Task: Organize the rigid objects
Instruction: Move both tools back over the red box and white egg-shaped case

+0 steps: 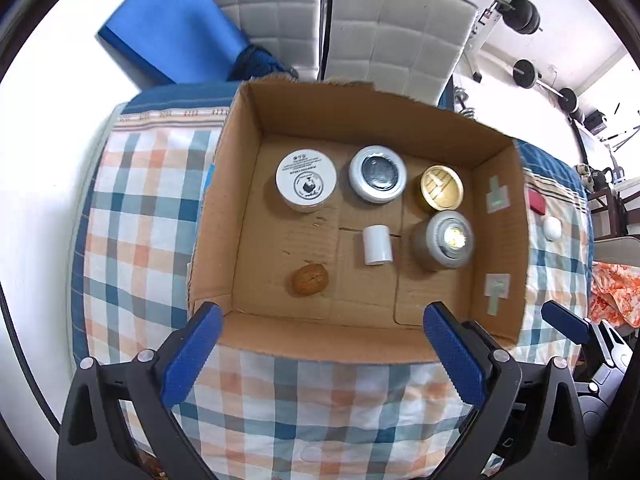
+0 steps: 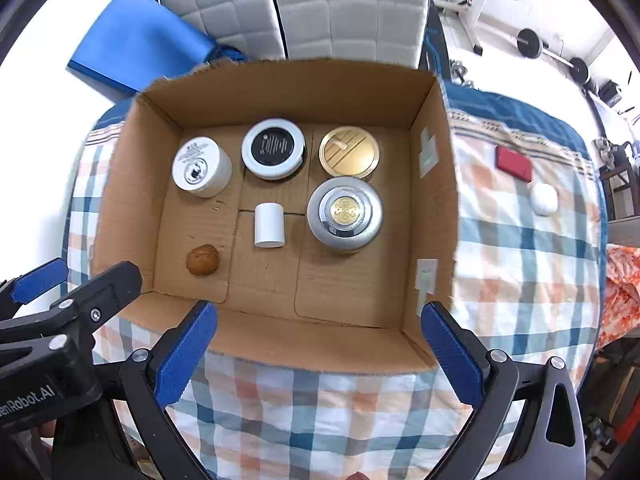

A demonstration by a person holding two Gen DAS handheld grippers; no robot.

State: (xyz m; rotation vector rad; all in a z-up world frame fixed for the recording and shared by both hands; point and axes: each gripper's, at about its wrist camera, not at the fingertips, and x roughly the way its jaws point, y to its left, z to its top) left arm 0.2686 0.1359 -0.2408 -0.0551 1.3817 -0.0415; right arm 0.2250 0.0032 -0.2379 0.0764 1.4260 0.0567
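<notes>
Both the left gripper [image 1: 322,354] and the right gripper [image 2: 318,350] hang wide apart, holding nothing. The brown cardboard box [image 2: 276,84] keeps jars together on the checked worktop [image 2: 312,412]. A red flat block [image 2: 513,163] and white round egg-shaped thing [image 2: 543,199] wait outside, probably next.

The left gripper [image 1: 322,320] has black, angular plastic arms with triangular cut-outs, each ending in a bright blue finger pad [image 1: 192,356] with a fine cross-hatched texture. Round silver screw heads sit at the joints. The right gripper [image 2: 318,318] is built the same: black frame, blue textured pads [image 2: 452,354], silver rivets. In the right wrist view the left tool's black body carries white lettering, partly cut off, ending "nRobot.AI". A sliver of what may be skin shows at that view's bottom edge, too little to be sure.
</notes>
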